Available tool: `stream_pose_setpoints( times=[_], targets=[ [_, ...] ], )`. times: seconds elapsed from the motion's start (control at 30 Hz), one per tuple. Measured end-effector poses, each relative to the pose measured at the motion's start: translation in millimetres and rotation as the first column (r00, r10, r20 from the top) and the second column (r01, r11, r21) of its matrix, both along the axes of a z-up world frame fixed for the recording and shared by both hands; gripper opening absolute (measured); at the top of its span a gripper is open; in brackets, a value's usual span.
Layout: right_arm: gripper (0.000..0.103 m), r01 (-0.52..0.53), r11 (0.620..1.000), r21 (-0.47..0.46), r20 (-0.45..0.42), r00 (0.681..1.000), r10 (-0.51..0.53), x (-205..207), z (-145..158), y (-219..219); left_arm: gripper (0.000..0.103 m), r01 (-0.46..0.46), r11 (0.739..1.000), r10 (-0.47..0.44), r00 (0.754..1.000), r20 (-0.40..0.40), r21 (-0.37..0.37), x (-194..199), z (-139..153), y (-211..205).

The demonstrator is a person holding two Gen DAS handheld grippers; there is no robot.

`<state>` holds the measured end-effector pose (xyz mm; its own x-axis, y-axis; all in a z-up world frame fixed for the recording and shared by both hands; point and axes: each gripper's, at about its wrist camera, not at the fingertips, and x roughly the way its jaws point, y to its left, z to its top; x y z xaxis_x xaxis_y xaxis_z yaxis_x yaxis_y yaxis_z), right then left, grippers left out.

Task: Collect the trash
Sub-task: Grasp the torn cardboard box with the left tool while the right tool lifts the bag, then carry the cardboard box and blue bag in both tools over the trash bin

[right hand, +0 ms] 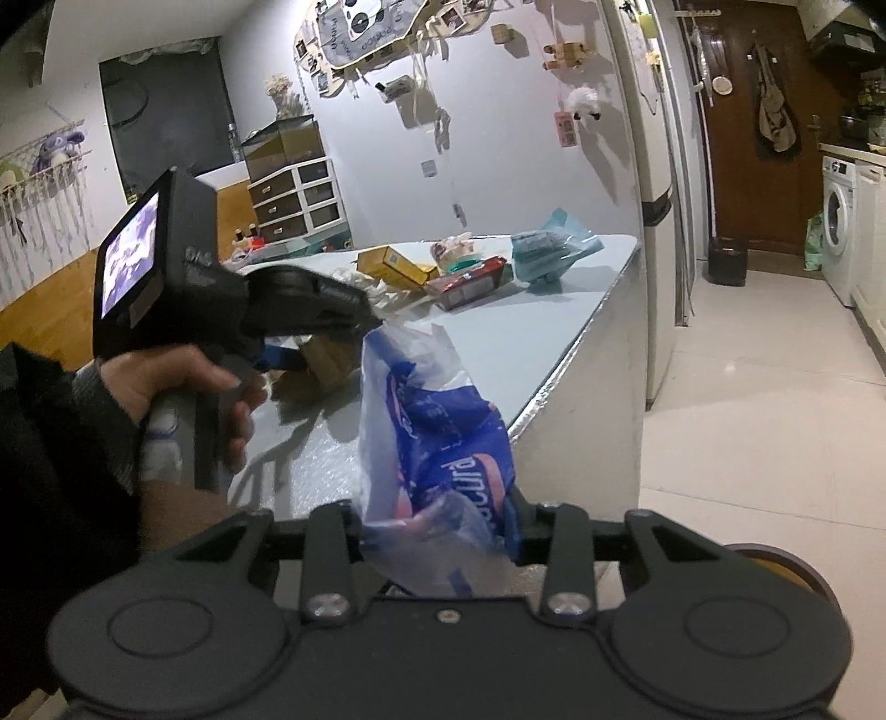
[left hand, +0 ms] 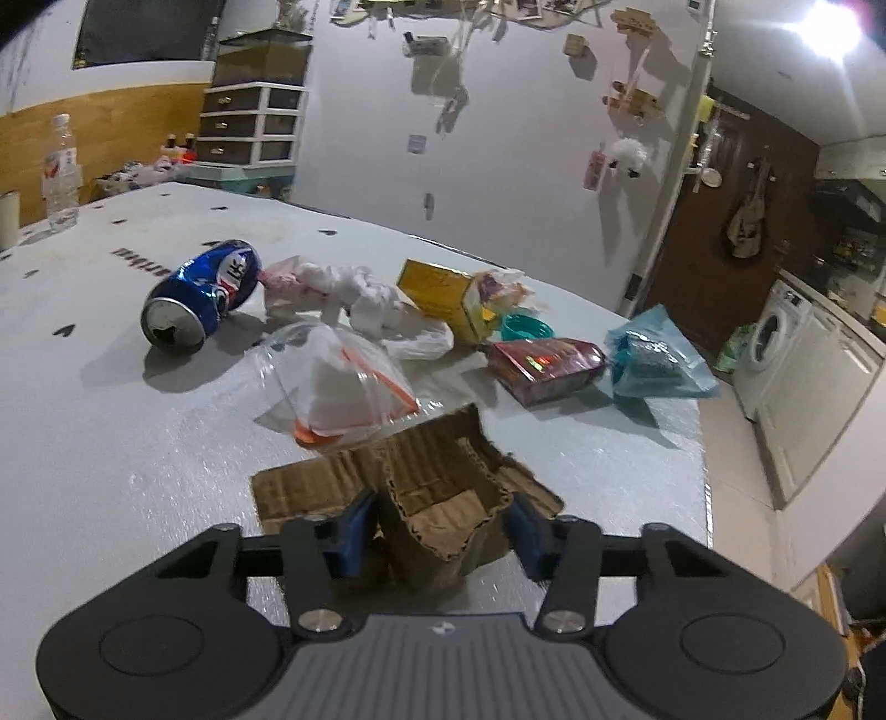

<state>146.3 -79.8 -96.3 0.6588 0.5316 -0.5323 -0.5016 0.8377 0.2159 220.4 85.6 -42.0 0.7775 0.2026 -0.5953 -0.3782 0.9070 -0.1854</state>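
Grey table (left hand: 138, 443), litter mid-frame; torn cardboard (left hand: 443, 498) is clamped low-centre by the left gripper (left hand: 437, 534), the bag (right hand: 443, 443) pinched by the right gripper (right hand: 440, 534). Flimsy cardboard could buckle and be dropped.

A ceiling lamp (left hand: 830, 27) flares white in the top right corner of the left wrist view, throwing hard shadows leftward from the crushed can (left hand: 202, 293) across the pale bench (left hand: 111, 443). Both fisheye views bow walls at the edges — corners dim, colours cool, fine detail soft and grainy.
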Motion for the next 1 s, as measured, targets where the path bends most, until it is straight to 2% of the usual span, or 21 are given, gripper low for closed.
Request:
stream_pose_setpoints(
  times=[0.2, 0.3, 0.57, 1.0],
  targets=[
    [0.037, 0.013, 1.000, 0.001, 0.009, 1.000, -0.013, -6, 0, 0, 0.042, 0.065, 0.998, -0.065, 0.998, 0.006, 0.011, -22, -1, -2],
    [0.036, 0.028, 1.000, -0.003, 0.015, 1.000, -0.028, -11, 1, 0, 0.041, 0.089, 0.996, -0.089, 0.996, 0.013, 0.004, -37, 1, -1],
    [0.036, 0.077, 0.997, -0.015, 0.037, 0.996, -0.077, -22, 6, -3, 0.041, 0.176, 0.983, -0.179, 0.983, 0.048, 0.054, -79, 13, -16],
    [0.036, 0.199, 0.980, -0.006, 0.072, 0.978, -0.198, -40, 14, -49, 0.041, 0.352, 0.922, -0.365, 0.929, 0.060, 0.163, -119, 22, -81]
  ],
)
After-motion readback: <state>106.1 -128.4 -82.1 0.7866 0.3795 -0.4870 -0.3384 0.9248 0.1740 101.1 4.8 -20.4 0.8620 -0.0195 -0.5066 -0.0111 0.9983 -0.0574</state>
